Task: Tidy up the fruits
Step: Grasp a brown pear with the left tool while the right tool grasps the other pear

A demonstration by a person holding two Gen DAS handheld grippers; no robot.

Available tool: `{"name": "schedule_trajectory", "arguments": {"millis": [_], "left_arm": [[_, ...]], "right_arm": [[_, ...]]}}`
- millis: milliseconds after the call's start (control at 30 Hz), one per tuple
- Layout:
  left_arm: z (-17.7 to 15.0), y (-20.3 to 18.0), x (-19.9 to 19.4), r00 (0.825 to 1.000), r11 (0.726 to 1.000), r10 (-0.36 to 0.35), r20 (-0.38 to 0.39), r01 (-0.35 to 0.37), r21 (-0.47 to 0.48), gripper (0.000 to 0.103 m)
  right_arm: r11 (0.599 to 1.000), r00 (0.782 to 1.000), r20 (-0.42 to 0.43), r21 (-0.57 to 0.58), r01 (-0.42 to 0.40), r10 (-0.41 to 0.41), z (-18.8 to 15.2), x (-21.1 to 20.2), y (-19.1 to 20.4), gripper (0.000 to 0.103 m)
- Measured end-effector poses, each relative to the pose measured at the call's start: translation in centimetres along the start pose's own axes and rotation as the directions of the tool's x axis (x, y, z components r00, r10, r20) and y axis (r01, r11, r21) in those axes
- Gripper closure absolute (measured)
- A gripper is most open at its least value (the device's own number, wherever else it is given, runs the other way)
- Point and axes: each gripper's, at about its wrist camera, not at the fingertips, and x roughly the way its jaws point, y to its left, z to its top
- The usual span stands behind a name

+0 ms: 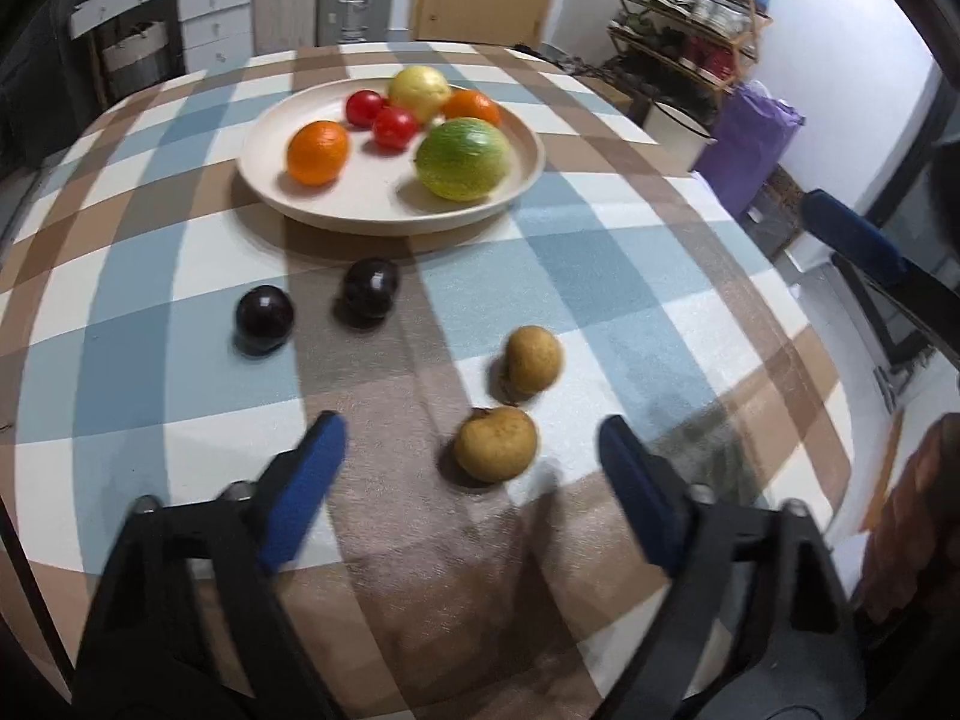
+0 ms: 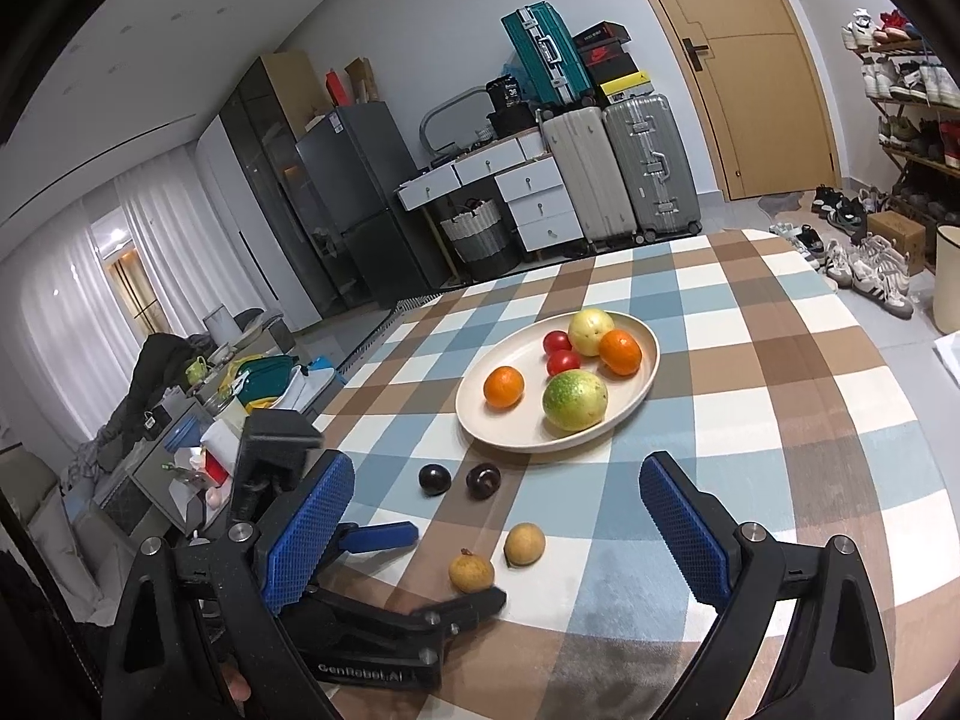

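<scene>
Six fruits on the plate (image 1: pixel 528 138) already. Left on the cloth: two dark plums (image 1: pixel 264 320), two brown fruits (image 1: pixel 495 444). Left gripper (image 1: pixel 471 438) and right gripper (image 2: pixel 498 501) both spread apart, empty

Even indoor light, soft shadows under the fruit, motion blur in the left view, fisheye-bent edges.

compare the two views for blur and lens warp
Left wrist view: motion-smeared, soft edges on the melon and the left hand-held gripper; checks on the tablecloth bow outward. Right wrist view: sharper, the pad texture of the right hand-held gripper is crisp; fisheye bends the door.
</scene>
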Motion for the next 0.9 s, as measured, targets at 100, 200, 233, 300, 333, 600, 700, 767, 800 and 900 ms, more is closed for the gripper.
{"name": "schedule_trajectory", "arguments": {"millis": [100,200,233,300,333,600,700,767,800,900], "left_arm": [[-0.2,-0.5,0.1,0.999,0.999,-0.030,-0.023,0.031,0.028,0.058],[-0.4,-0.3,0.1,0.997,0.997,-0.075,-0.037,0.076,0.026,0.077],[-0.5,-0.2,0.0,0.996,0.996,-0.088,-0.033,0.089,0.021,0.077],[-0.5,0.1,-0.4,0.995,0.995,-0.097,-0.021,0.097,0.018,0.077],[-0.5,0.2,-0.6,0.995,0.995,-0.101,-0.015,0.101,0.017,0.077],[-1.0,1.4,-2.9,0.992,0.992,-0.122,0.027,0.122,-0.015,0.077],[-1.4,1.7,-3.5,0.993,0.993,-0.116,0.036,0.117,-0.019,0.077],[-1.5,1.8,-3.8,0.994,0.994,-0.105,0.043,0.106,-0.015,0.077],[-1.5,1.8,-4.0,0.994,0.995,-0.103,0.046,0.103,-0.016,0.077],[-1.7,2.1,-4.3,0.994,0.995,-0.097,0.052,0.098,-0.021,0.077]], "right_arm": [[1.000,1.000,-0.001,0.005,0.005,-0.005,-0.1,-0.2,-0.2,0.005],[1.000,1.000,0.001,0.011,0.007,-0.007,-0.1,-0.3,-0.4,0.005],[1.000,1.000,0.002,0.013,0.007,-0.007,-0.2,-0.4,-0.4,0.005],[1.000,1.000,0.002,0.017,0.007,-0.007,-0.2,-0.4,-0.5,0.005],[1.000,1.000,0.001,0.019,0.007,-0.007,-0.3,-0.4,-0.6,0.005],[0.998,1.000,-0.018,0.054,0.012,-0.011,-0.6,0.0,-1.4,0.005],[0.998,1.000,-0.029,0.057,0.013,-0.011,-0.8,0.3,-1.4,0.005],[0.998,0.999,-0.036,0.058,0.015,-0.013,-0.9,0.5,-1.4,0.005],[0.998,0.999,-0.040,0.059,0.016,-0.014,-1.0,0.6,-1.5,0.005],[0.998,0.998,-0.055,0.064,0.020,-0.016,-1.3,1.1,-1.6,0.005]]}}
